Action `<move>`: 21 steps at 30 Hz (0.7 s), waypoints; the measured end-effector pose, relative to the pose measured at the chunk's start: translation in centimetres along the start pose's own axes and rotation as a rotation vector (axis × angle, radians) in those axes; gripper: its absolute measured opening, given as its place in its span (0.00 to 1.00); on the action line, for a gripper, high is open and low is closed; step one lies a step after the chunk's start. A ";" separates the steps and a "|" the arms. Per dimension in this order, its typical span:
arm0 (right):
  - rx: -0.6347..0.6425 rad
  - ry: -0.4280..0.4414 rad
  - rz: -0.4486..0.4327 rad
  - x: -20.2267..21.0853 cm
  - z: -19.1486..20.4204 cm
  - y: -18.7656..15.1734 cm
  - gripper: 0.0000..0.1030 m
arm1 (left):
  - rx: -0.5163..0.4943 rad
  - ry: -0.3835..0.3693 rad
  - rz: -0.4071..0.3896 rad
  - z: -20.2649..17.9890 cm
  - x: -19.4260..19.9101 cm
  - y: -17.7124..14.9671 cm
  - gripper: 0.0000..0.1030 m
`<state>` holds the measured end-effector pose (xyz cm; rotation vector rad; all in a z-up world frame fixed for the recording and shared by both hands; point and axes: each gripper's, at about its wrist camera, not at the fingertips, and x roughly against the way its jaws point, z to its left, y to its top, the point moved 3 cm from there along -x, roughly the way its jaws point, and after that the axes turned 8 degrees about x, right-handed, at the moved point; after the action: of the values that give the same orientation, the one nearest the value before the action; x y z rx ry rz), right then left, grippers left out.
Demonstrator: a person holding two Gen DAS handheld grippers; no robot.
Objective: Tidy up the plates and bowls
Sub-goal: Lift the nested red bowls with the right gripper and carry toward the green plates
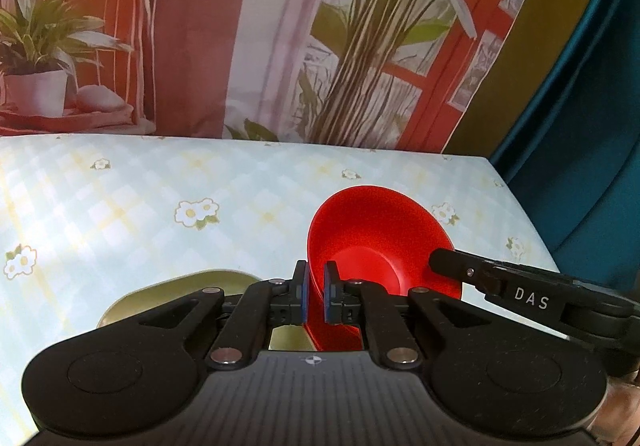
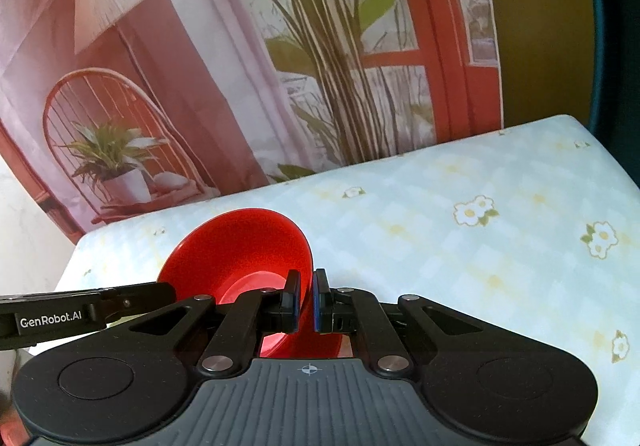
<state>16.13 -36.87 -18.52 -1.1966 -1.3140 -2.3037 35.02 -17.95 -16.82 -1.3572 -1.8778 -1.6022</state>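
Observation:
A red bowl hangs tilted above the table, held by both grippers. My left gripper is shut on the bowl's left rim, the rim pinched between its blue pads. My right gripper is shut on the opposite rim of the same red bowl. The right gripper's arm shows at the right in the left wrist view. The left gripper's arm shows at the left in the right wrist view. An olive-green plate lies on the table under my left gripper, partly hidden by it.
The table has a pale checked cloth with daisies; it also shows in the right wrist view. A printed backdrop of plants and a chair stands behind its far edge. A teal curtain hangs past the table's right edge.

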 end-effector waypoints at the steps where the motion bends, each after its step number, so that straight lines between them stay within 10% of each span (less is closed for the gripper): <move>1: 0.002 0.000 0.001 0.0 0.0 -0.1 0.06 | 0.003 0.001 0.003 0.1 -0.1 0.0 0.08; 21: 0.009 -0.023 0.004 -0.2 -0.6 -0.7 0.07 | -0.023 -0.004 0.051 -0.2 -1.0 -0.4 0.08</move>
<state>15.53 -36.99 -19.22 -1.2254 -1.3267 -2.2853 35.14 -18.55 -17.78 -1.4070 -1.8170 -1.6023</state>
